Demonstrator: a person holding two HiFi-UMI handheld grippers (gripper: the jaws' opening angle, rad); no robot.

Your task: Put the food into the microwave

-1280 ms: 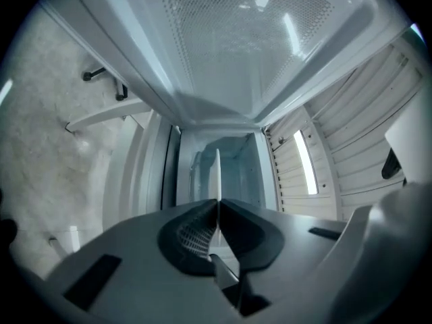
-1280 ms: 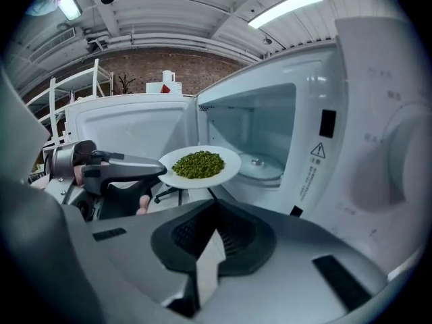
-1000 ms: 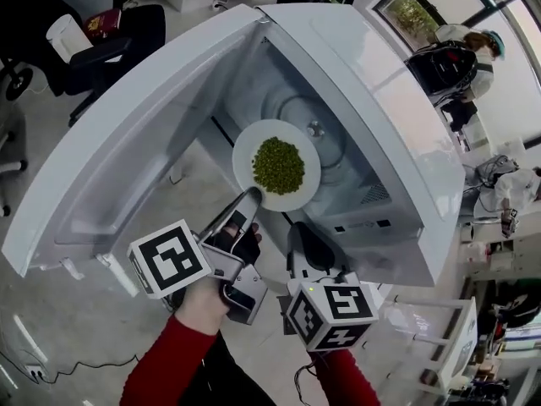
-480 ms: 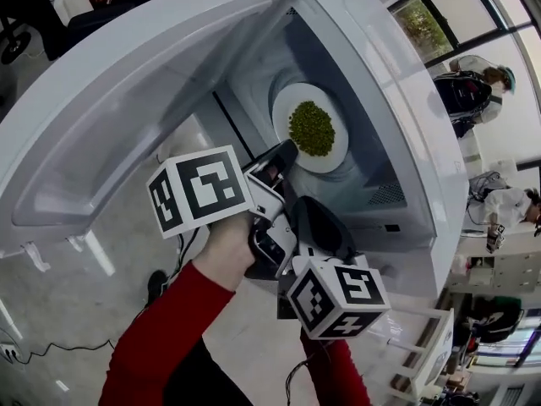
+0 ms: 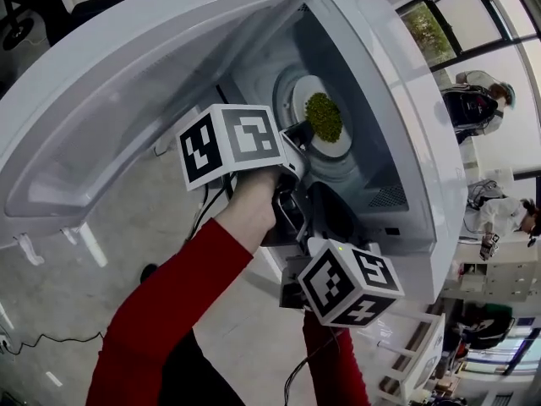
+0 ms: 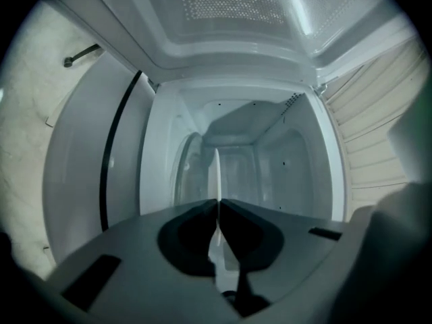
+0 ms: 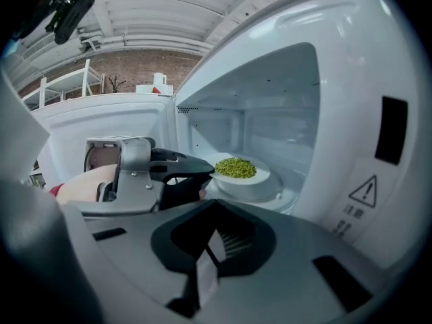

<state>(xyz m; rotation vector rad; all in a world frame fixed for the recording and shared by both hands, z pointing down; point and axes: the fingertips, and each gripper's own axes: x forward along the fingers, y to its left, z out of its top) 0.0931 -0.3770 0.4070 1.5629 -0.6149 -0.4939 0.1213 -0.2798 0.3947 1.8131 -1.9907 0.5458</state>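
A white plate [image 5: 339, 145] of green peas [image 5: 324, 115] hangs inside the open white microwave [image 5: 410, 155], low over the glass turntable [image 7: 287, 192]. My left gripper [image 5: 297, 134] is shut on the plate's near rim and reaches level into the cavity. In the left gripper view the rim [image 6: 217, 171] shows edge-on between the jaws [image 6: 219, 204]. The right gripper view shows the plate [image 7: 251, 183], the peas [image 7: 235, 167] and the left gripper [image 7: 202, 172]. My right gripper [image 5: 325, 211] waits outside the opening, below the left one, shut [image 7: 216, 204] and holding nothing.
The microwave door [image 5: 127, 108] stands swung open to the left. Its control panel side [image 7: 388, 154] is at the right of the opening. A cable [image 5: 34, 341] lies on the floor at the lower left. People [image 5: 473, 100] stand by the windows at the far right.
My left gripper has carried the plate from the microwave's opening deeper into the cavity, over the turntable. My right gripper has followed a little toward the microwave.
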